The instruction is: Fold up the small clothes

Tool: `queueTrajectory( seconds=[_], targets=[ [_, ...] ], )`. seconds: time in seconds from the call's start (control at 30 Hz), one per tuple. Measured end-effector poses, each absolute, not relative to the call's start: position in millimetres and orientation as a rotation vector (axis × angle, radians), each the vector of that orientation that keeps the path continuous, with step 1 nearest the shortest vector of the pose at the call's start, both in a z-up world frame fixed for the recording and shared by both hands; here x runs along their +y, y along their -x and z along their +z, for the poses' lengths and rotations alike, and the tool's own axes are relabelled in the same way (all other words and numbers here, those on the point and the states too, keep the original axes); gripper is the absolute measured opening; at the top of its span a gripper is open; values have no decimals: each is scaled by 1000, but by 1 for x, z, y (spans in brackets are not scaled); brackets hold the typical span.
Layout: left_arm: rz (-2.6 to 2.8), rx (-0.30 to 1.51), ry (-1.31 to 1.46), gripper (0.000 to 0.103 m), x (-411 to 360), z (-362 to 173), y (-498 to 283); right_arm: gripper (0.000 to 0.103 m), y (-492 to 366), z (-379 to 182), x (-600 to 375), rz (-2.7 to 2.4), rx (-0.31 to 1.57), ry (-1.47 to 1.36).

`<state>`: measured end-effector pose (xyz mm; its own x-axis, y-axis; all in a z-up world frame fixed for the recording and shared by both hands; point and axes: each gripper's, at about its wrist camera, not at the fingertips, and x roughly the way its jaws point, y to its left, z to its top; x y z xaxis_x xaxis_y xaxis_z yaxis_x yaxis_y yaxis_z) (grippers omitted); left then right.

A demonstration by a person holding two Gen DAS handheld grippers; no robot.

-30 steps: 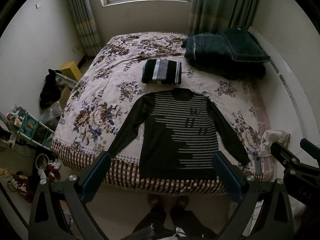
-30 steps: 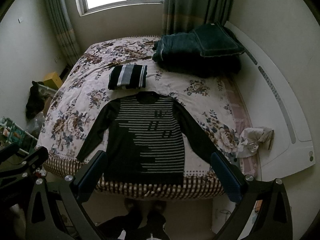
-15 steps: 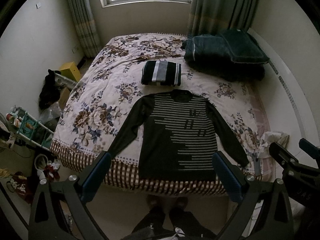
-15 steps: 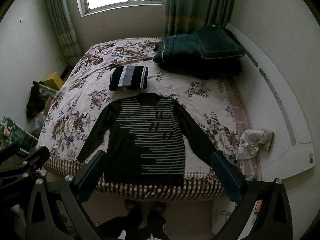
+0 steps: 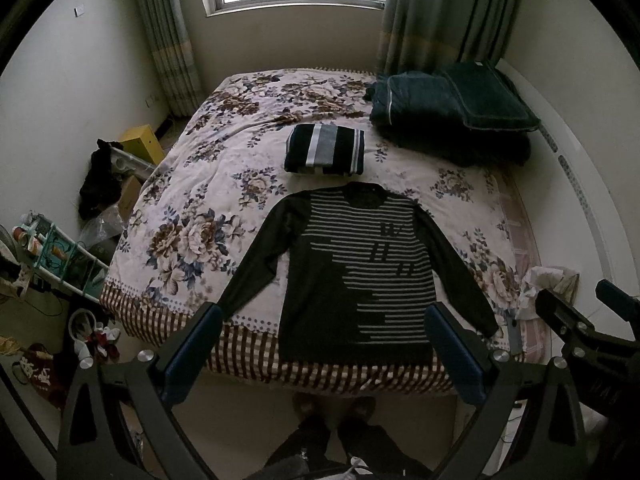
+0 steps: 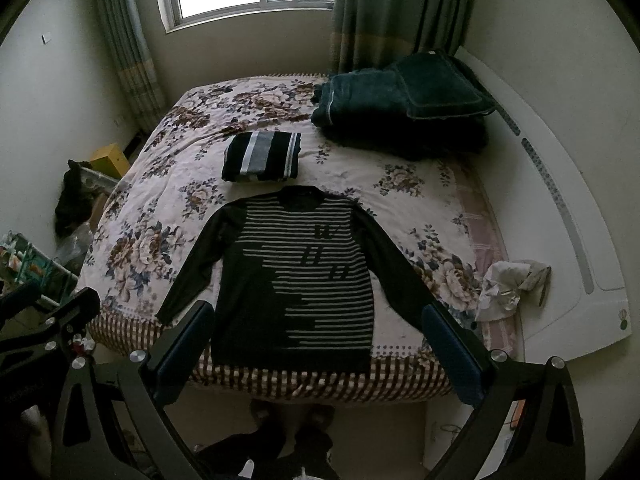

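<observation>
You have one garment finished and one not yet begun, as far as the views show. The folded striped top sits as a neat block in the middle of the bed, just beyond the collar of the dark striped sweater, which lies flat and face up near the foot of the bed, both sleeves spread out to the sides and its hem at the checked edge of the bedspread. No fold is in it yet — so every step on this piece is left: the sleeves in, the sides over, then the body doubled up. Your left gripper hangs above the foot of the bed with its jaws wide apart and nothing between them; your right gripper is the same, wide and empty, well clear of the cloth. A crumpled pale cloth lies at the right edge of the bed — whether it is another item to fold, you cannot tell from here. The dark bedding pile by the curtains looks like no part of the job.
</observation>
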<state>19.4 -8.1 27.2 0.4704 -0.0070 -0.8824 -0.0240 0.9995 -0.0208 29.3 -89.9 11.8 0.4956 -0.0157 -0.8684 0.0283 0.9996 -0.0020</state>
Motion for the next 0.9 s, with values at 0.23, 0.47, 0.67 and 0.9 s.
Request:
queueTrajectory(
  seconds=[0.23,0.47,0.67,0.9],
  targets=[
    [30,1061,19,103,-7,27,-25,103,-32,12,-87,-30,1047,-38],
    [94,930,-18,103,-3,-17,-71,103,-53,-34,-112,-77,1025,-210],
    [97,1001,-73,103,-26,-116,-121,103,-75,-145,-191,-302,1097,-281],
    [166,1149,-182,103,-81,-242,-179,103,-88,-306,-352,-547,1221,-499]
  ],
)
